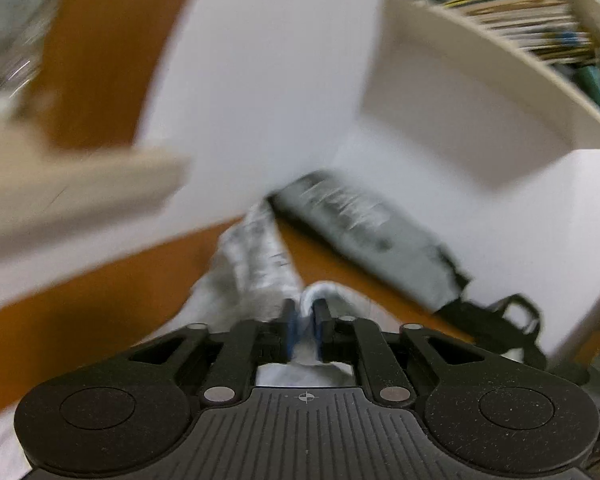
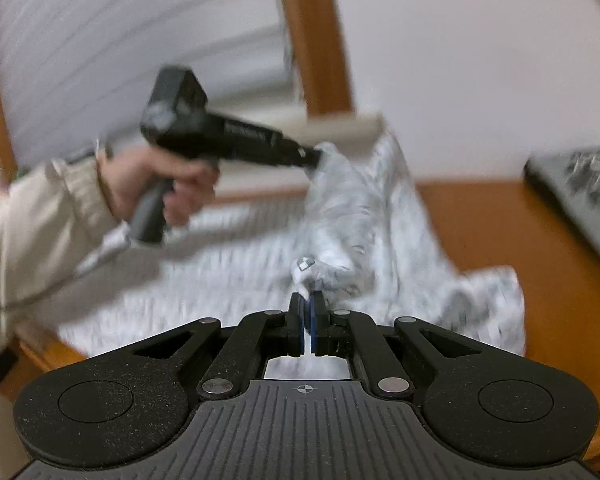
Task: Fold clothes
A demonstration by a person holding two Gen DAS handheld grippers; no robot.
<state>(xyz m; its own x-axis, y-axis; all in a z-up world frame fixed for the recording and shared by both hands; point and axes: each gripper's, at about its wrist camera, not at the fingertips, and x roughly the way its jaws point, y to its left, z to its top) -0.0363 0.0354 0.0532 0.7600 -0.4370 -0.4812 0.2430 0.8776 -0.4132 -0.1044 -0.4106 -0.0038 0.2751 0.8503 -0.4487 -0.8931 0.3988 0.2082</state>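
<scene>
Left gripper [image 1: 305, 316]: jaws nearly together, clamped on a bunched white edge of the light garment [image 1: 256, 264]; cloth shows between the blue pads [image 1: 291, 326]
Right gripper [image 2: 308, 312]: jaws nearly together, pinching a fold of the same garment [image 2: 364, 224]; a small tag sits on the cloth just beyond the tips
Light garment: white with grey mottling; lifted between the 2 grippers, its lower part spread on the orange-brown surface [image 2: 480, 232]
Left hand [image 2: 168, 184]: seen from the right wrist view, wrapped around the handle of the other gripper; a cream sleeve [image 2: 40, 232] covers the arm
Dark garment [image 1: 364, 232]: grey, apparently folded, lying on the surface beside the white wall, apart from the light one
Shelf [image 1: 480, 64]: white, upper right in the left wrist view; colourful books stand in it
Sharpness: both views blurred; fine detail cannot be told
</scene>
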